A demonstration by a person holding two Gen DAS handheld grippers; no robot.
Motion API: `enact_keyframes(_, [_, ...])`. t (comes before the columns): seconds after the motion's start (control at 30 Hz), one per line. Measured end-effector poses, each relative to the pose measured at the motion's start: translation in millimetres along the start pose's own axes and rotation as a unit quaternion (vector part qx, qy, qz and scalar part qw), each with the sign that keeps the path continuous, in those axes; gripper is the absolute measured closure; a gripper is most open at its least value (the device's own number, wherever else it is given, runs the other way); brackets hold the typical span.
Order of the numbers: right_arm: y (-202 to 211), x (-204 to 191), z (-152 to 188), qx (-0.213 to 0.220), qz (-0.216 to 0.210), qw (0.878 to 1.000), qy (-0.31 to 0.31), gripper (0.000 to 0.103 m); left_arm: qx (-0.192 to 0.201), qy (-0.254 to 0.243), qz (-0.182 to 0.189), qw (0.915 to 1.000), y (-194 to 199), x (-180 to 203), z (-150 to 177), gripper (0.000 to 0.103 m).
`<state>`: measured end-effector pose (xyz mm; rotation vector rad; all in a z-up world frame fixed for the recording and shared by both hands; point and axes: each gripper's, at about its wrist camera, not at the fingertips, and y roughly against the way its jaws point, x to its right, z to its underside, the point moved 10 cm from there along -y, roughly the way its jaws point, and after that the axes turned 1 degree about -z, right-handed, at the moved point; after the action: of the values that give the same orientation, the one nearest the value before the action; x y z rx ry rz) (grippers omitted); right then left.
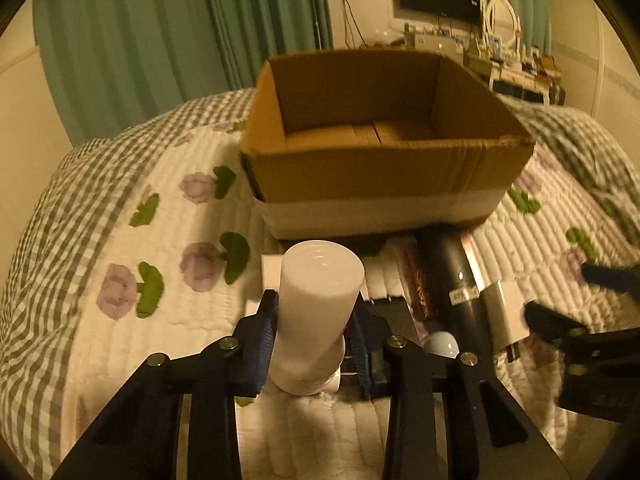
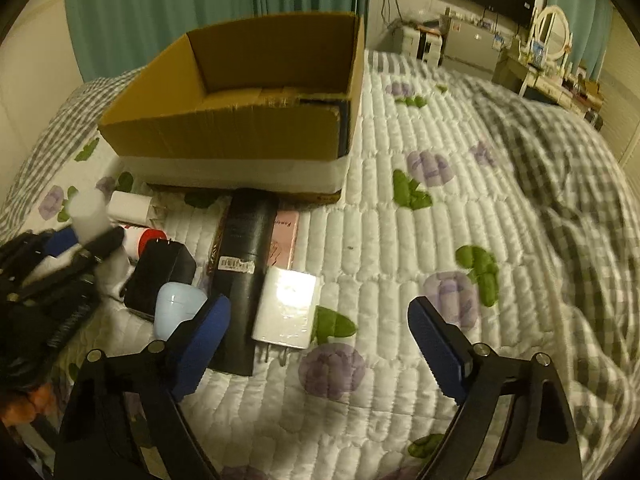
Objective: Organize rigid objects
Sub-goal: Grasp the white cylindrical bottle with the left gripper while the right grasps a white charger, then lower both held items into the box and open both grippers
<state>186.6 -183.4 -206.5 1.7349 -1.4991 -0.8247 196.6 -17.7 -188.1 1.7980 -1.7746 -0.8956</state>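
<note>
A: How are the jaws standing?

B: The left gripper is clenching a white plastic bottle, its blue pads pressing both sides of the bottle's body. The bottle is standing upright between the fingers, its flat end tilting toward the camera. The right gripper is spread wide, gripping nothing, with quilt showing between its fingers.

A: Where is the box sitting?

B: A cardboard box is sitting on the floral quilt straight ahead of the left jaws, beyond the bottle, its top open. From the right wrist view it is lying ahead and to the left of the jaws.

A: And the loose things?

B: Just right of the left jaws a black cylinder is lying with one end against the box. In the right wrist view that same cylinder is lying ahead of the left finger, with a white charger touching its right side, prongs pointing toward the jaws. A pale blue bulb-shaped item is sitting just beside the left finger, a black adapter beyond it, and a pink box past the charger.
</note>
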Motion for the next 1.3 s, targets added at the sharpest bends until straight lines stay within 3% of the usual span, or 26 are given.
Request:
enact_keyframes(0.2, [-36,-9,7,-0.053,0.0,0.999,-0.001,0.033,0.013,0.012,0.001,0.9998,11,-13,-9,0.069])
enact_keyframes(0.53, [-70,-8,12,-0.082,0.015,0.996,-0.015,0.055,0.027,0.014,0.009,0.9995,28,-13,-13,0.069])
enact_keyframes(0.83, [-1,-9,-10,-0.009,-0.007,1.0,-0.015,0.061,0.062,0.002,0.013,0.998,65,-13,-32,0.069])
enact_keyframes(1.07, [81,-16,-63,0.046,-0.006,0.999,0.018,0.061,0.102,0.002,0.014,0.9947,96,-16,-82,0.069])
enact_keyframes(1.3, [121,-14,-123,0.099,-0.001,0.994,0.039,0.061,0.13,0.005,0.02,0.9912,105,-17,-139,0.069])
